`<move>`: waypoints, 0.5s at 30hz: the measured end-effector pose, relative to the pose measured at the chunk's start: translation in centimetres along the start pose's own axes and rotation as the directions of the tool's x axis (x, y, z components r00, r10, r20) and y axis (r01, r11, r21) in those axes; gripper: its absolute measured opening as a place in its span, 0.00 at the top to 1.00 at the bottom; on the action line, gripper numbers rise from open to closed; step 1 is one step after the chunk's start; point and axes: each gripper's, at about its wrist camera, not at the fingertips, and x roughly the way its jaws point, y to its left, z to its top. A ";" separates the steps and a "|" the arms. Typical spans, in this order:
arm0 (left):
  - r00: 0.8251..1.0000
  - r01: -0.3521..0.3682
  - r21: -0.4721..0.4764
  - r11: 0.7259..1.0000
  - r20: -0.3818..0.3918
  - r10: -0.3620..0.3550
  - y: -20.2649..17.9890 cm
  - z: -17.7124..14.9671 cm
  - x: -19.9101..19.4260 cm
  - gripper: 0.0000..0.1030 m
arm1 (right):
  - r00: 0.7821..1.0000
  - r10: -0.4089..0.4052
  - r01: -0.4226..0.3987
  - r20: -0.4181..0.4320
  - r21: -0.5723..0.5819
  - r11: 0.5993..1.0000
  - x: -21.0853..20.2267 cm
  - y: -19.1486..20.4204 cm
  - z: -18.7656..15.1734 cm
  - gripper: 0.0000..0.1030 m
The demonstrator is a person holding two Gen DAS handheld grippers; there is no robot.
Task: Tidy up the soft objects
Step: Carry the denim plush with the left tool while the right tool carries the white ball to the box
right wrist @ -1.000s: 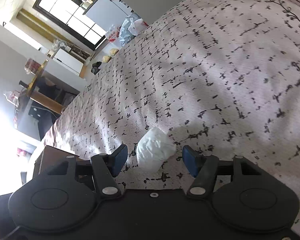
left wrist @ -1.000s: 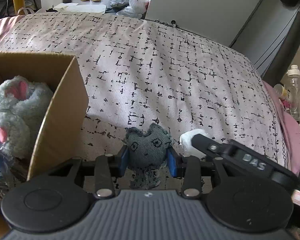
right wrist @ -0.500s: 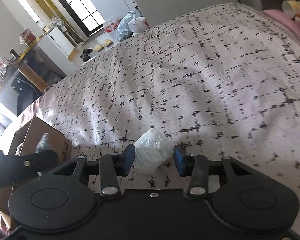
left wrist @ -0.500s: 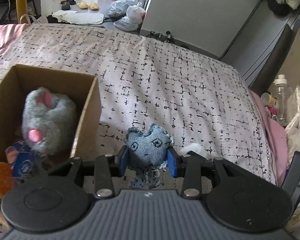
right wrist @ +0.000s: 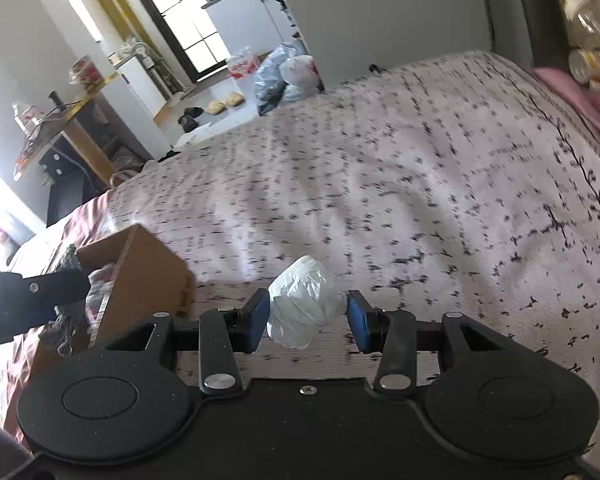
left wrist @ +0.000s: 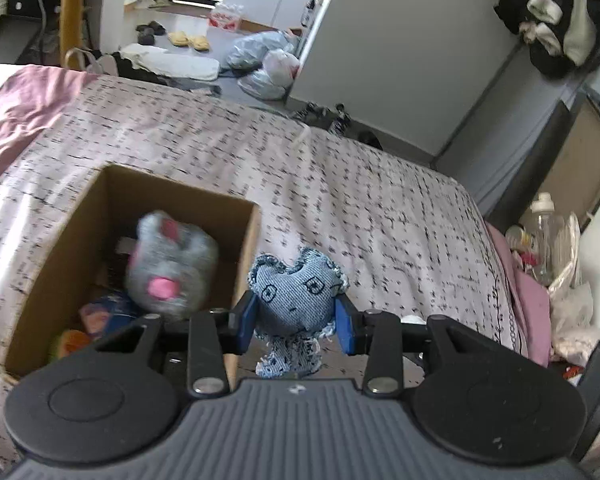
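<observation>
Plainly, both loads are held and neither is yet over the box point(left wrist: 256, 216). The left gripper point(left wrist: 296, 318) is part-closed, its blue pads pressed on either side of the denim doll point(left wrist: 296, 292), whose head is squeezed between them while its legs hang free below. The doll is carried just beside the box's right wall, not above the opening. The right gripper point(right wrist: 308, 314) is likewise part-closed on a white wad point(right wrist: 302, 300) of crinkled plastic or cloth, held above the bedspread point(right wrist: 420, 184), with the box point(right wrist: 148, 268) well off to its left.

Several slips are judged possible. The doll is gripped only by its soft head; if the stuffing is compressed further or shifts, it could be squeezed out of the pads and dropped on the bedspread beside the box. Its dangling legs could be caught on the cardboard rim as it is carried across, and the light box could be tipped or pushed along the soft bed. The box is already partly filled by a grey plush point(left wrist: 172, 264) and other items, so a doll released near the wall might be left perched on the rim. The wad looks slick and springy; it could be popped loose. Both grippers are bound for one opening, so a collision between them is a risk.
</observation>
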 end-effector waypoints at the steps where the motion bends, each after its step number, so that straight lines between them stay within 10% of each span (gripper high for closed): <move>1: 1.000 -0.006 -0.006 1.000 0.010 0.006 0.5 0.2 -0.4 0.61 | 1.000 0.017 -0.017 -0.001 0.011 1.000 -0.3 0.4 0.1 0.59; 15: 0.997 -0.028 -0.076 0.997 0.075 0.034 6.6 1.8 -4.0 0.60 | 0.994 0.102 -0.100 0.046 -0.044 0.994 -3.2 7.0 0.3 0.59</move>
